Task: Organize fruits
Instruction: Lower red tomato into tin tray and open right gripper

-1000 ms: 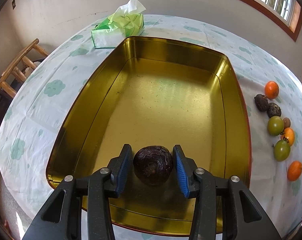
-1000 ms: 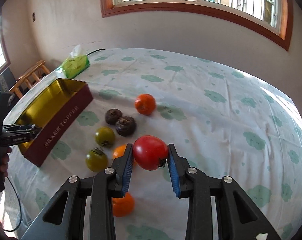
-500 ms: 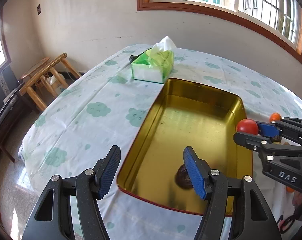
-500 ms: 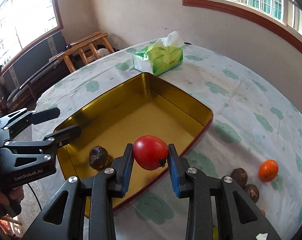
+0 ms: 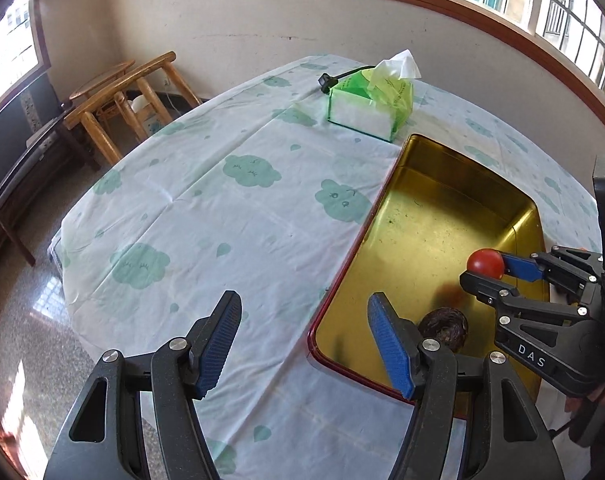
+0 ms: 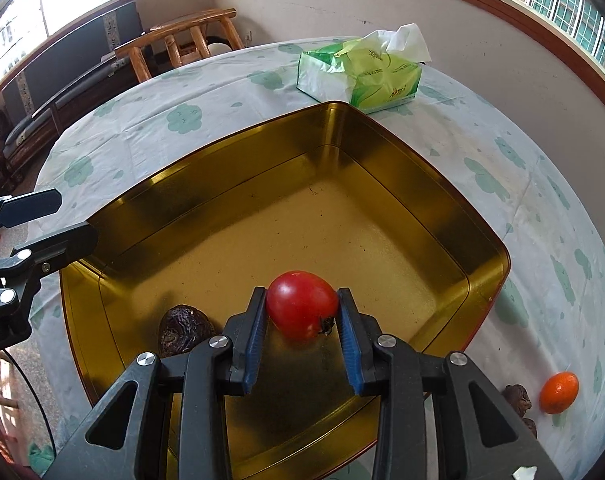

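The right hand-held gripper (image 6: 302, 312) is clamped on a red tomato (image 6: 300, 304), low over the gold tin (image 6: 442, 184) at the frame's centre, presumably to set it beside the dark wrinkled fruit (image 6: 184, 328) already inside. The left hand-held gripper (image 5: 302, 336) stands apart and empty over the worktop (image 5: 222, 208) at lower left. Compared with a second ago, the tomato has travelled from the loose fruit to the tin, and the left one has released the dark fruit.

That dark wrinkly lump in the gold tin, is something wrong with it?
The dark fruit looks shrivelled, its skin deeply wrinkled beside the smooth red tomato that the right gripper holds over the tin. Whether it is spoiled I cannot tell. Nothing is spilled or tipped.
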A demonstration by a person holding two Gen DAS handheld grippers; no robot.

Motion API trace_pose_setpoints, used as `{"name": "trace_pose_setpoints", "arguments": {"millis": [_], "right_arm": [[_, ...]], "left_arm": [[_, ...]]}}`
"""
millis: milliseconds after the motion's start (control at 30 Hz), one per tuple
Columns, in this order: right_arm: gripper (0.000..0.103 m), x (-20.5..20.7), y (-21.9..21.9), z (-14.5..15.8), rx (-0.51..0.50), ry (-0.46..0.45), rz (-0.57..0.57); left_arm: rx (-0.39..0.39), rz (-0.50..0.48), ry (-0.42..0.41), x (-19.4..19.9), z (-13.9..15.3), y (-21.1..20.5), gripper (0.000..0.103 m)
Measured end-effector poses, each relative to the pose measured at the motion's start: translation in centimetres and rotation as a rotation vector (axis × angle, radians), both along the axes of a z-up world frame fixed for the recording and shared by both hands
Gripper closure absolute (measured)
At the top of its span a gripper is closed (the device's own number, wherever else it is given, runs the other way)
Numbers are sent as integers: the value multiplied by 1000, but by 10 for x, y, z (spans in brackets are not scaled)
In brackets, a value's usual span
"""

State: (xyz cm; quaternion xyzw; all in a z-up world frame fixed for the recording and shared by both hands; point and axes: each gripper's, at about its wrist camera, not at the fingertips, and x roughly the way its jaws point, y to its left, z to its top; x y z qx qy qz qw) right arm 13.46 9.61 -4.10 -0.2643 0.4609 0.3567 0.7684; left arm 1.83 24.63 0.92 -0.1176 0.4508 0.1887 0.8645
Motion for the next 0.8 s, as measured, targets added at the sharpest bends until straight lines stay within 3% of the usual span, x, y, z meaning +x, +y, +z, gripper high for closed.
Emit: {"name": "trace_pose_setpoints", "arguments": {"millis": [167, 267, 333, 467, 567, 800], "right_arm": [[69, -1, -3, -1, 14, -1, 0], [53, -5, -12, 13, 50, -18, -14], [53, -11, -26, 31, 84, -30, -24], [50, -26, -88, 76, 146, -83, -70], [46, -34, -147, 94, 126, -131, -168], [46, -62, -244, 74, 23, -100, -357]], "left_arm": [[14, -35, -19, -2, 6, -11, 37], [20, -62, -21, -1, 11, -21, 37], [17, -83, -22, 0, 17, -29, 37], [19, -130, -43, -1, 27, -48, 37], [-3, -169, -49, 0, 26, -65, 37], [-23, -288, -36, 2, 16, -117, 37]]}}
